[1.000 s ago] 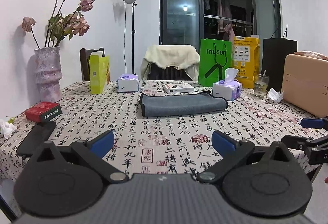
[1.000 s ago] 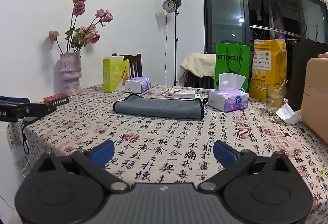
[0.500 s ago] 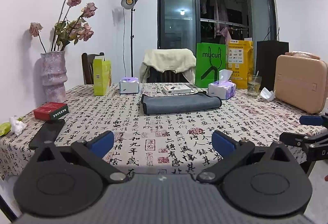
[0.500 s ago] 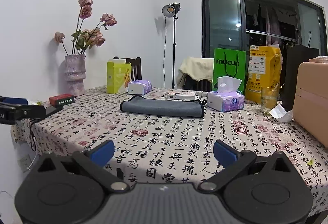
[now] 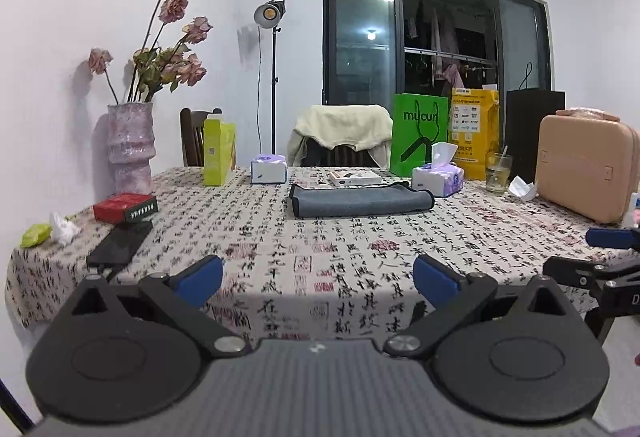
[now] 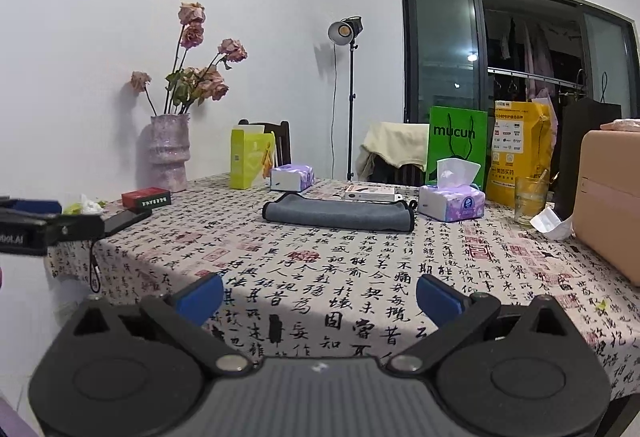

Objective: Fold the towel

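Note:
A grey towel (image 5: pixel 360 200) lies folded into a long flat strip on the far middle of the patterned tablecloth (image 5: pixel 320 249). It also shows in the right wrist view (image 6: pixel 338 213). My left gripper (image 5: pixel 318 277) is open and empty, held off the table's near edge, well short of the towel. My right gripper (image 6: pixel 319 295) is open and empty, also at the near edge. The right gripper shows at the right edge of the left wrist view (image 5: pixel 600 257); the left gripper shows at the left edge of the right wrist view (image 6: pixel 40 221).
Around the towel stand two tissue packs (image 5: pixel 438 179) (image 5: pixel 269 171), a white box (image 5: pixel 355 178), a green bag (image 5: pixel 418 135), a glass (image 5: pixel 498 173) and a tan case (image 5: pixel 584 165). A vase (image 5: pixel 130 145), red box (image 5: pixel 125 207) and phone (image 5: pixel 120 243) sit at the left.
Both grippers have drawn back from the table and lowered; the towel looks farther away and the tablecloth's front edge now shows. The towel has not moved.

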